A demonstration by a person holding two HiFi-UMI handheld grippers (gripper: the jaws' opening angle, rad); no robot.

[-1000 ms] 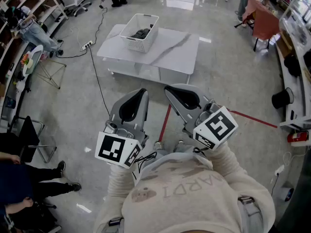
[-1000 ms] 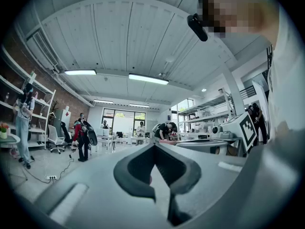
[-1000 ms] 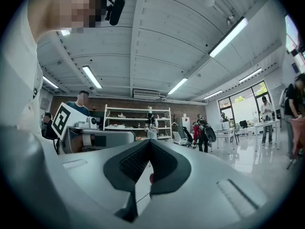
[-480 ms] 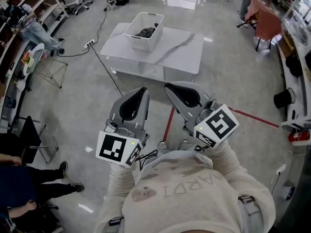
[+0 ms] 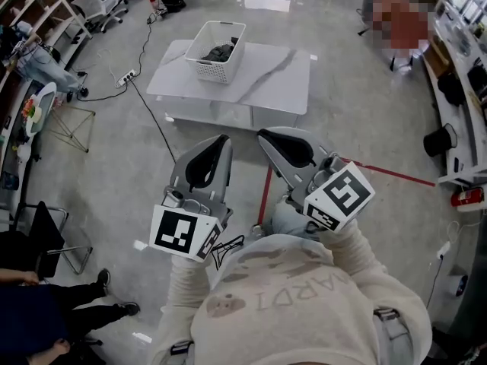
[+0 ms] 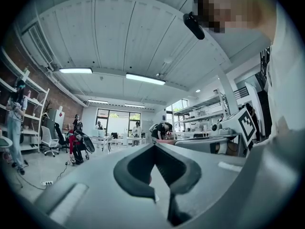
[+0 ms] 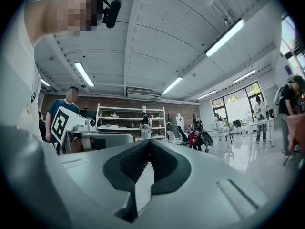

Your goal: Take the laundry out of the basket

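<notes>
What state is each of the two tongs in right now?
Left tongs: closed, holding nothing.
Right tongs: closed, holding nothing.

Dark, seemingly grey laundry (image 5: 220,52) is seen in a white slatted plastic basket (image 5: 215,69) on a grey-veined white table (image 5: 270,78).

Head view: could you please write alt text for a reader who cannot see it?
A person holds the left gripper and right gripper, both shut and empty, near the chest. Ahead stands a low white table with a white basket of dark laundry at its far left corner.
</notes>
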